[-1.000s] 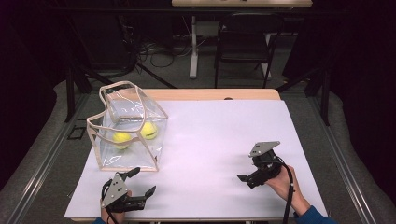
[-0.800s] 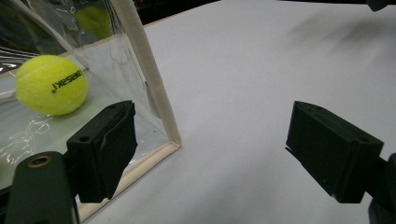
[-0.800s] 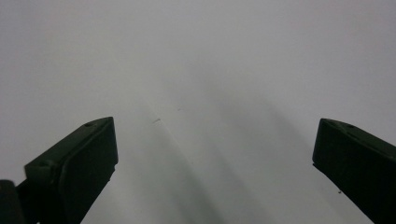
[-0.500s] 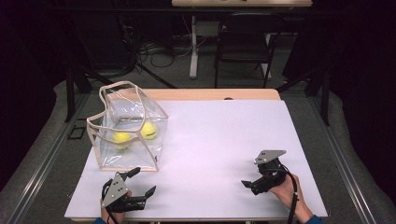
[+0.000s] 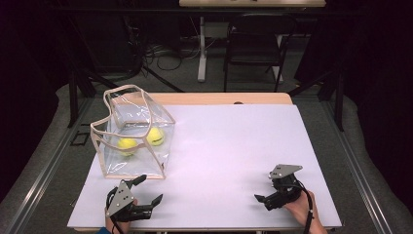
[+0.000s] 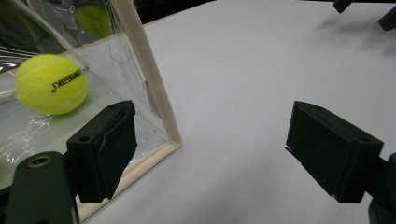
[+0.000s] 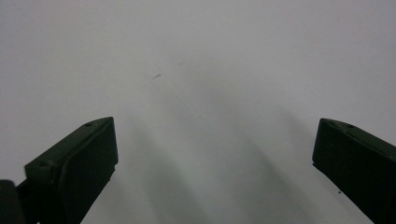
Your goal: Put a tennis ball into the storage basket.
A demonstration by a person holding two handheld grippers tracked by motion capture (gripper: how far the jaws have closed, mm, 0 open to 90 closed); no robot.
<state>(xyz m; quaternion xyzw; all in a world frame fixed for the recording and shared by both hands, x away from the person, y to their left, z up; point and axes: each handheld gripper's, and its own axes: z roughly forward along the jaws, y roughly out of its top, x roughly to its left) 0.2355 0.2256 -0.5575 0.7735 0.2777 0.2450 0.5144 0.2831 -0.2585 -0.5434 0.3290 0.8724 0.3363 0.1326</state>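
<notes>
Fuzzy tennis balls (image 5: 127,145) fill the clear bag (image 5: 136,168); both claws (image 5: 147,191) (image 5: 265,187) gape wide.

A clear plastic bag with beige fabric trim (image 5: 134,136) holds two yellow-green felt tennis balls (image 5: 127,145), one printed with black lettering. Beside the bag spreads the plain white tabletop sheet (image 5: 234,146). Both grippers' jaws are matte black.

The bag (image 5: 134,134) is clear, glossy plastic, creased and glinting, edged with matt beige cloth binding. Inside the bag, two tennis balls (image 5: 127,145) look fuzzy, felt-covered. Beneath the bag, the table (image 5: 234,146) cover is smooth, matt white.
</notes>
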